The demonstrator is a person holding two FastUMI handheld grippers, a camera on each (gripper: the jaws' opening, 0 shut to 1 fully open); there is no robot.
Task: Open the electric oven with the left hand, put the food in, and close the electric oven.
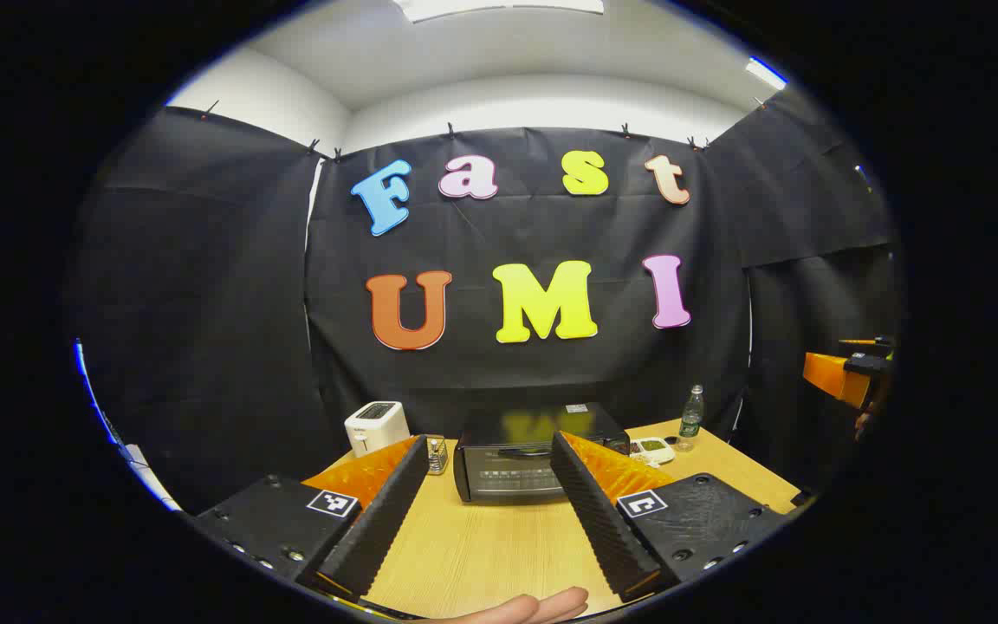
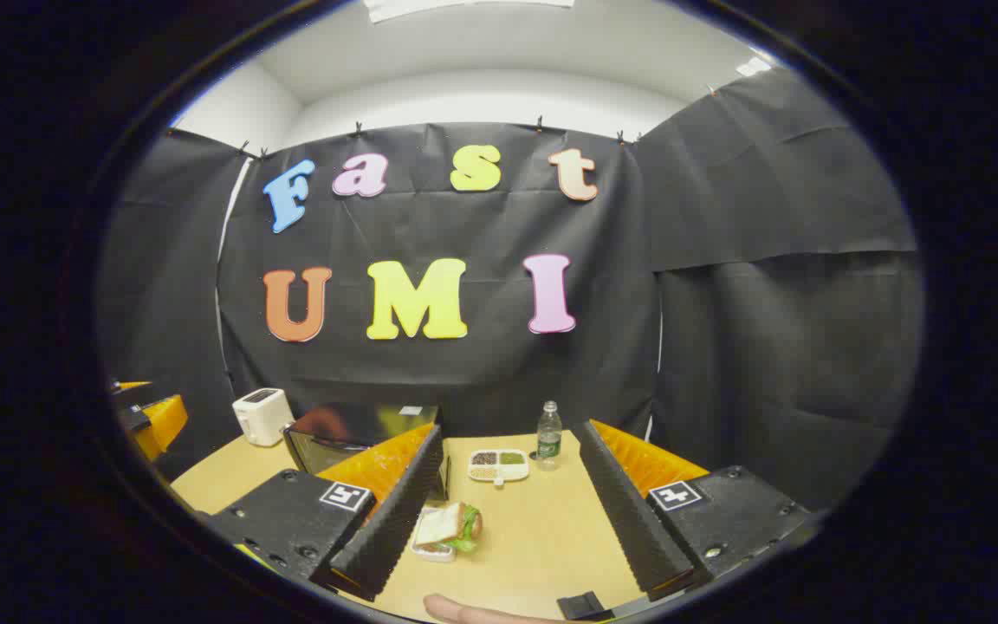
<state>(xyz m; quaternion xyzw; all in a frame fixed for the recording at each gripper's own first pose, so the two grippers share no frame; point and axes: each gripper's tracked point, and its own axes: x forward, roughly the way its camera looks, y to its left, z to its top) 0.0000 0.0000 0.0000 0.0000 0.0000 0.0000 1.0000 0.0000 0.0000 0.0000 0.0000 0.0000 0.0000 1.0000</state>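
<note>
Electric oven (image 1: 521, 459) seen at 12 o'clock of left gripper (image 1: 490, 498), door shut, handle faced squarely: approach lined up for opening pull. Left fingers spread wide, nothing grasped, well apart from oven.

Food, sandwich (image 2: 450, 526), lies on small tray on table (image 2: 542, 537), framed between fingers of right gripper (image 2: 508, 511), toward 11 o'clock: pickup judged staged for later. Right fingers released, empty.

Toaster (image 1: 376, 426), bottle (image 2: 548, 431), divided dish (image 2: 499, 464) parked at back, clear of door swing.

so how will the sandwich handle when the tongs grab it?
The sandwich looks soft: layered bread with loose lettuce poking out, so it will likely squash and may shed filling. It sits on a small tray, which would probably slide on the smooth table.
</note>
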